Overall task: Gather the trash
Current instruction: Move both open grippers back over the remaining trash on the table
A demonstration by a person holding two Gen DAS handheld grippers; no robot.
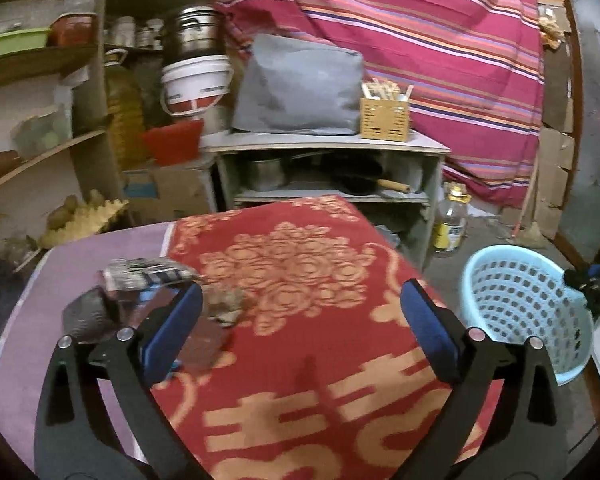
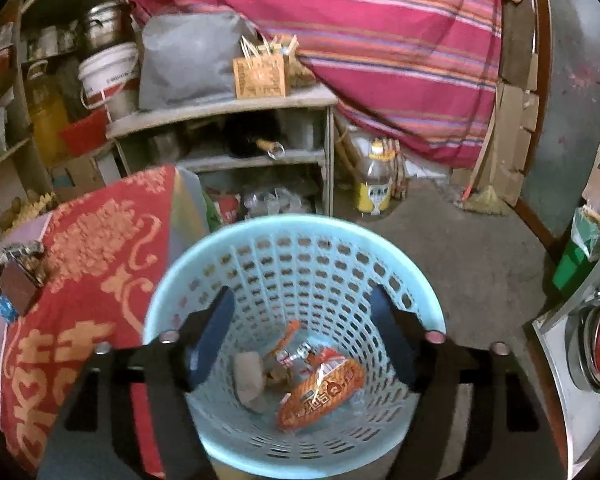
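My left gripper [image 1: 302,300] is open and empty above the red patterned cloth [image 1: 300,360] on the table. Trash lies at its left finger: a crumpled brown paper wad [image 1: 224,306], a printed wrapper [image 1: 144,274], a brown packet [image 1: 202,346] and a dark round lump [image 1: 86,314]. The light blue perforated basket [image 1: 524,308] stands on the floor right of the table. My right gripper [image 2: 302,316] is open and empty over the basket's mouth [image 2: 260,232]. Inside lie an orange snack bag [image 2: 320,390], a beige crumpled piece [image 2: 250,376] and small wrappers [image 2: 292,354].
A grey shelf unit [image 1: 324,144] with pans stands behind the table, with a grey bag [image 1: 300,88] and a chopstick holder [image 1: 384,116] on top. An oil bottle [image 2: 374,184] stands on the floor. A striped red cloth [image 1: 420,40] hangs behind. Shelves [image 1: 32,100] stand at left.
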